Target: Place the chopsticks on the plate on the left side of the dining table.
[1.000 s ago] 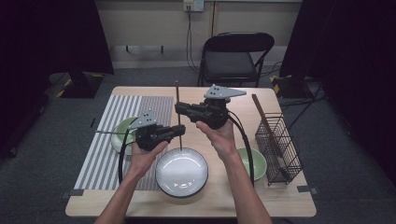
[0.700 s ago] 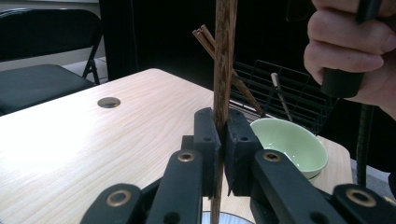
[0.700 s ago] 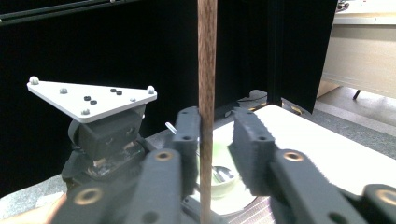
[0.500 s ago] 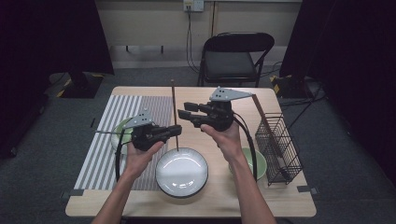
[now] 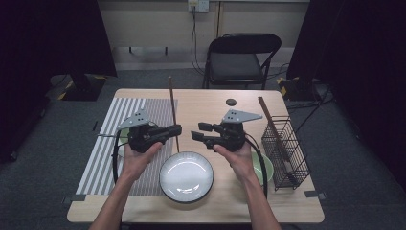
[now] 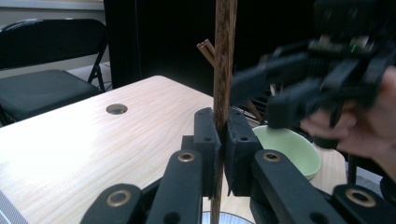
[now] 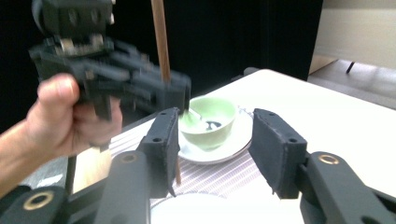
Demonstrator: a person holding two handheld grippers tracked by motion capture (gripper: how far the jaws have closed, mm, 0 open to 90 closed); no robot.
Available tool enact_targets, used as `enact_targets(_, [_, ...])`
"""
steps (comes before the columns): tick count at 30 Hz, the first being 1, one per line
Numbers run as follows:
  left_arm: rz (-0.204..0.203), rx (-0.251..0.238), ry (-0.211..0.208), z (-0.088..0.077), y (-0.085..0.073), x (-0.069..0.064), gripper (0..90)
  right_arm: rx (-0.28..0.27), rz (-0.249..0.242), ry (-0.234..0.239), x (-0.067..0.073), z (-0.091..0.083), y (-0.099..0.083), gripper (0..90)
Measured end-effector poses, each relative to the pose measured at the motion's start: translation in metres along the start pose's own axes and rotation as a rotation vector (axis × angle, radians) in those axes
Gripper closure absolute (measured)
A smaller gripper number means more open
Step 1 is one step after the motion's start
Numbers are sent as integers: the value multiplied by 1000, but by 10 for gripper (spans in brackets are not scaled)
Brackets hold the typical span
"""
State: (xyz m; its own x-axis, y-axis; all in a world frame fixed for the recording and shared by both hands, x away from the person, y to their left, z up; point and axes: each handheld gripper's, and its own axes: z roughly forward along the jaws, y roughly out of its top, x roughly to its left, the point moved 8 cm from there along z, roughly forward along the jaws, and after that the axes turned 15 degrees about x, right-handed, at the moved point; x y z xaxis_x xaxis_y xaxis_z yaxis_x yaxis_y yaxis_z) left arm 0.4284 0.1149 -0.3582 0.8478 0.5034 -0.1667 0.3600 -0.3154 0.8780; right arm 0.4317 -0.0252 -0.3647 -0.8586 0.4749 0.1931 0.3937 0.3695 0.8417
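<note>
My left gripper (image 5: 177,129) is shut on a long brown chopstick (image 5: 172,105) and holds it upright over the table; the pads (image 6: 208,140) pinch it low on its length (image 6: 224,70). My right gripper (image 5: 200,131) hovers just right of it, facing it. Its jaws have just been opening, and they stand apart (image 7: 217,144) with nothing between them. A white plate (image 5: 186,176) lies under both grippers. Behind the left gripper (image 7: 107,74), a green bowl (image 7: 208,119) sits on a white saucer.
A second green bowl (image 5: 262,168) sits by my right wrist. At the table's right edge, a black wire basket (image 5: 287,143) holds more chopsticks (image 5: 269,117). A striped mat (image 5: 107,143) covers the left side. A black chair (image 5: 239,62) stands beyond the table.
The right gripper has let go of the chopstick, opened, and dropped down and to the right. The left gripper has kept its grip on the stick and barely moved.
</note>
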Motion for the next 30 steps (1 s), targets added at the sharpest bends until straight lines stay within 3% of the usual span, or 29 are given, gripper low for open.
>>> enact_targets(8, [5, -1, -19, 2, 3, -6, 849, 57, -38, 44, 14, 35, -14, 613])
enact_targets(13, [2, 3, -33, 7, 2, -7, 849, 51, -51, 78, 21, 47, -14, 675])
enact_targets(21, [-17, 1, -51, 10, 4, -6, 849, 36, -54, 79, 20, 52, -14, 838])
enact_targets(30, [-3, 1, -50, 14, 6, -9, 849, 28, -54, 86, 17, 49, -15, 858])
